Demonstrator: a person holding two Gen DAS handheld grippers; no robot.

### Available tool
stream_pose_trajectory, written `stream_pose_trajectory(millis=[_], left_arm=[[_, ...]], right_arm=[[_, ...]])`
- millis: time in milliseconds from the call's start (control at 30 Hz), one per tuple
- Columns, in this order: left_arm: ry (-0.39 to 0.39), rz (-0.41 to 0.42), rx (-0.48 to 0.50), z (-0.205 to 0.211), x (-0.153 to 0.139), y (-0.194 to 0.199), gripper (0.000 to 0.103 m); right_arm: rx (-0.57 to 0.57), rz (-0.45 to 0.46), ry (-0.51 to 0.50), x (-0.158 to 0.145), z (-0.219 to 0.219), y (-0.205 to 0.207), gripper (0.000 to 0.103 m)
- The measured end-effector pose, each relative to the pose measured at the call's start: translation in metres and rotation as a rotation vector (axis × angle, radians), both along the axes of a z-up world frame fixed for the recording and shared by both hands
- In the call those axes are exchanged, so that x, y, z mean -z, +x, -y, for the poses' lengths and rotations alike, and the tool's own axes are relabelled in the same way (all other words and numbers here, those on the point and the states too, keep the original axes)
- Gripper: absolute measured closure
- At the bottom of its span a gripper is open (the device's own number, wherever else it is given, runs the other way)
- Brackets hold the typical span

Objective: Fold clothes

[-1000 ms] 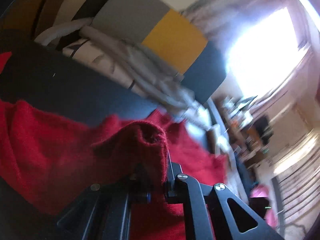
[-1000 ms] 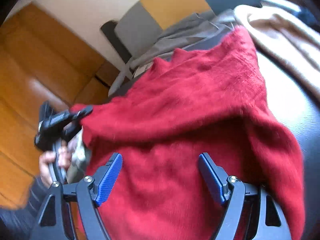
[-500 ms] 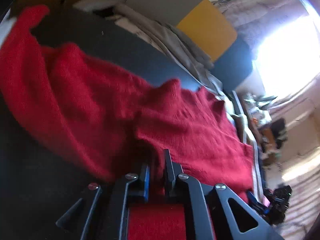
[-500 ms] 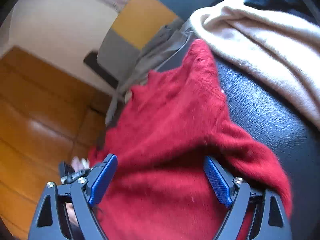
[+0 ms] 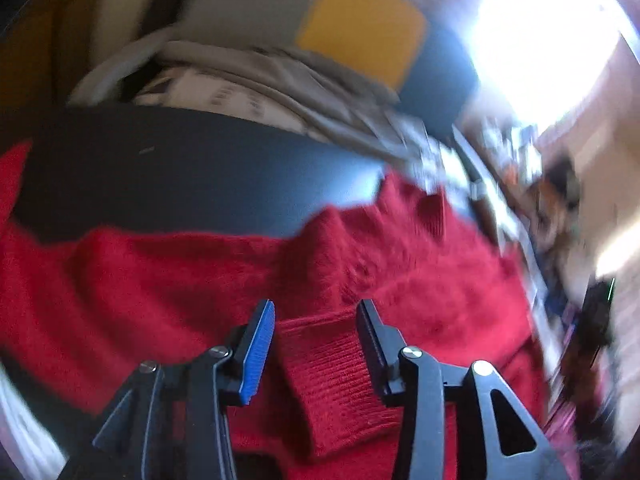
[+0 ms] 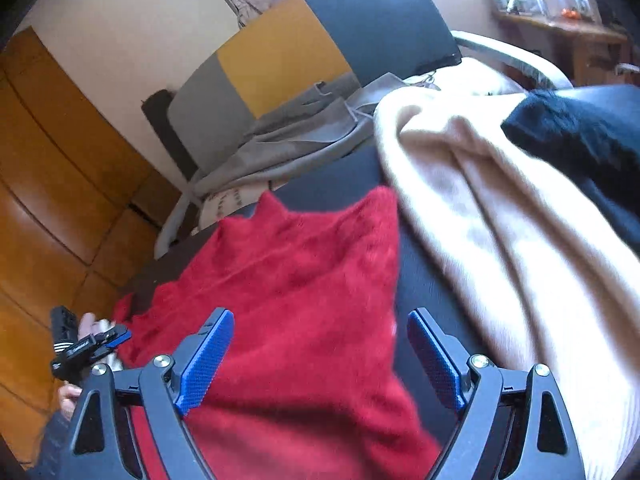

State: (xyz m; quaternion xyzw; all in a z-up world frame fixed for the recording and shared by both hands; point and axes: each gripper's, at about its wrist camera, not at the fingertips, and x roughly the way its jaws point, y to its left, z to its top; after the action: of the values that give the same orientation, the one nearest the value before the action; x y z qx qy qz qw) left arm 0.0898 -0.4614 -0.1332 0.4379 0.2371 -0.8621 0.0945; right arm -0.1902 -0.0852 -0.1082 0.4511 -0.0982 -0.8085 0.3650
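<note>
A red knitted sweater (image 5: 360, 264) lies spread on a black padded surface (image 5: 180, 176). Its ribbed cuff (image 5: 332, 372) lies folded over the body, between the jaws of my left gripper (image 5: 316, 308). Those jaws are opening, and the pads stand clear of the cuff on both sides. In the right wrist view the sweater (image 6: 304, 280) runs from the neckline down under my right gripper (image 6: 320, 316), which stands wide open above it with nothing gripped. The left gripper (image 6: 116, 336) shows there at the sweater's left edge, held by a hand (image 6: 86, 322).
A cream garment (image 6: 480, 208) lies to the right of the sweater, with a dark navy one (image 6: 580, 132) beyond it. Grey clothes (image 6: 288, 136) are heaped at the back against a grey, yellow and dark cushion (image 6: 280, 56). Wooden doors (image 6: 48, 184) stand at the left.
My left gripper carried the pinched red cuff down onto the sweater's body and its jaws have parted. My right gripper, open throughout, shifted right, bringing the cream garment into view.
</note>
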Motion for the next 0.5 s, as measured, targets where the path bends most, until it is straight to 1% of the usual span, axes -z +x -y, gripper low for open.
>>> stream_pose_trajectory(millis=[67, 100, 167, 233, 300, 333, 367, 433, 467, 500], left_arm=[[-0.062, 0.064, 0.086, -0.012, 0.012, -0.018, 0.056], [-0.08, 0.089, 0.111, -0.016, 0.018, -0.022, 0.055], [-0.108, 0.093, 0.149, -0.023, 0.023, -0.026, 0.053], [-0.118, 0.089, 0.177, -0.029, 0.022, -0.026, 0.056], [-0.149, 0.082, 0.19, -0.035, 0.019, -0.025, 0.083], [-0.177, 0.083, 0.192, -0.038, 0.016, -0.026, 0.089], [-0.196, 0.073, 0.193, -0.043, 0.012, -0.026, 0.092], [-0.21, 0.027, 0.187, -0.048, -0.002, -0.026, 0.093], [-0.214, -0.01, 0.174, -0.049, -0.013, -0.026, 0.094], [-0.216, -0.047, 0.161, -0.05, -0.022, -0.028, 0.094]], right_arm=[[0.0, -0.009, 0.035, 0.0, 0.008, -0.012, 0.014], [-0.005, -0.014, 0.058, 0.002, 0.012, -0.019, 0.014], [-0.011, -0.022, 0.108, 0.006, 0.021, -0.031, 0.014], [-0.011, -0.028, 0.155, 0.011, 0.029, -0.043, 0.014], [-0.007, -0.029, 0.179, 0.017, 0.032, -0.051, 0.014], [-0.006, -0.027, 0.196, 0.021, 0.035, -0.054, 0.014], [-0.005, -0.025, 0.212, 0.025, 0.037, -0.058, 0.015], [-0.01, -0.032, 0.243, 0.031, 0.043, -0.062, 0.037], [-0.017, -0.038, 0.262, 0.033, 0.047, -0.063, 0.07], [-0.025, -0.042, 0.28, 0.034, 0.05, -0.062, 0.086]])
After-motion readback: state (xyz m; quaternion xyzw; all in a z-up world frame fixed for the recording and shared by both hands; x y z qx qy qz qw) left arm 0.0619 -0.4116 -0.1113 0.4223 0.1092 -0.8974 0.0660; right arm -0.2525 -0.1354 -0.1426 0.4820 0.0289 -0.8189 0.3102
